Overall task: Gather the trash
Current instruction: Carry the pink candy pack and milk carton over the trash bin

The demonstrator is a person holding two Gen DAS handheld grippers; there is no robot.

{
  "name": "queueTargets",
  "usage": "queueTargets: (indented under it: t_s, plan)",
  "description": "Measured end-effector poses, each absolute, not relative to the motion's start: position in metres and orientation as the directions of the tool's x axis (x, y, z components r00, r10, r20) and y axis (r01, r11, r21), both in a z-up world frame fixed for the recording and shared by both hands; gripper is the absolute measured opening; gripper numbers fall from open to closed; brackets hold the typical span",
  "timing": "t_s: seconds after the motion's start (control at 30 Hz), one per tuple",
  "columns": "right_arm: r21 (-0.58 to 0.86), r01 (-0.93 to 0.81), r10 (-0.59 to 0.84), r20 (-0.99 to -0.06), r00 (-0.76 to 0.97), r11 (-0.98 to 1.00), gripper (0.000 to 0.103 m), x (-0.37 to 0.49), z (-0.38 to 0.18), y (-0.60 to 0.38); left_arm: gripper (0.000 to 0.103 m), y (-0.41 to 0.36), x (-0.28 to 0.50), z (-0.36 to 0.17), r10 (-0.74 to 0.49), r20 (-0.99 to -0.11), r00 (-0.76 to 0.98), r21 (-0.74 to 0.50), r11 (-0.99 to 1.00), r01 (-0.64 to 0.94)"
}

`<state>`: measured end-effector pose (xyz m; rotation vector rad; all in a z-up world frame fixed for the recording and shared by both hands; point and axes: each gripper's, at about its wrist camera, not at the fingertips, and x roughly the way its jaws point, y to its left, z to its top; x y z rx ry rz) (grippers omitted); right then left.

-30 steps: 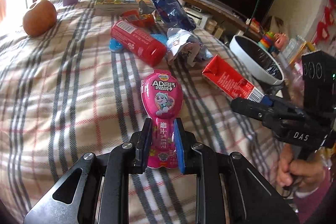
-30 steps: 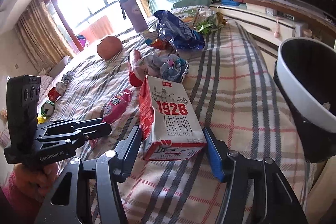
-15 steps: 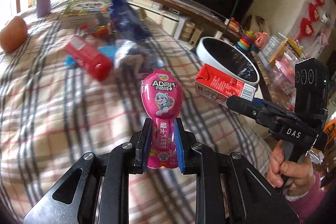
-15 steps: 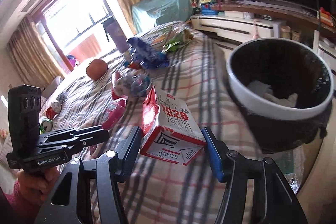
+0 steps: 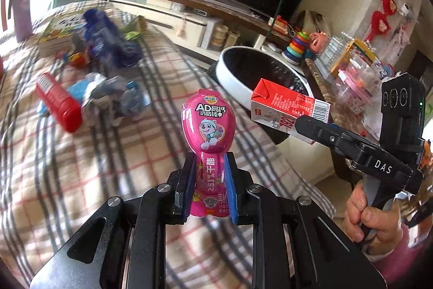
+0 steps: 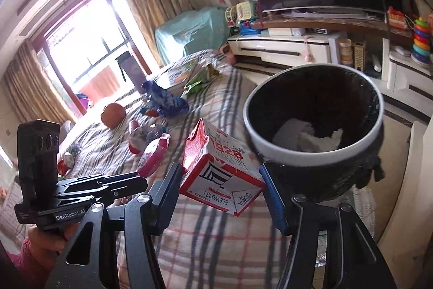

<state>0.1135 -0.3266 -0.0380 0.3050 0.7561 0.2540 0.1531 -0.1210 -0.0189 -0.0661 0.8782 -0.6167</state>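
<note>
My left gripper [image 5: 207,180] is shut on a pink snack wrapper [image 5: 207,126] and holds it in the air above the plaid bed. My right gripper [image 6: 220,183] is shut on a red and white milk carton [image 6: 216,161], tilted, just left of the rim of the white trash bin [image 6: 311,151] with a black liner. The bin holds white paper. In the left wrist view the carton [image 5: 281,106] hangs in front of the bin [image 5: 235,77], and the right gripper [image 5: 311,126] comes in from the right. The wrapper also shows in the right wrist view [image 6: 153,155].
On the plaid bed [image 5: 81,153] lie a red can [image 5: 58,104], crumpled silver-blue wrappers [image 5: 116,96], a blue bag [image 5: 108,42] and a book [image 5: 62,29]. An orange ball [image 6: 113,114] lies farther back. A TV stand [image 6: 284,48] with toys runs behind the bin.
Both grippers have swung right towards the bin with their items lifted off the bed. The carton has tilted and come up next to the bin's rim.
</note>
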Motion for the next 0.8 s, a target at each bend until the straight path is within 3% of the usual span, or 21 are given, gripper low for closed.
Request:
queueTargets:
  t_s: [0.8]
  plan:
    - [0.389,0.003,0.254,-0.608,0.752,0.921,0.058,0.138,-0.033,-0.406,0.019,-0.21,0.19,0.014,-0.581,-0.678,0.45,-0.256,0.761,0.596]
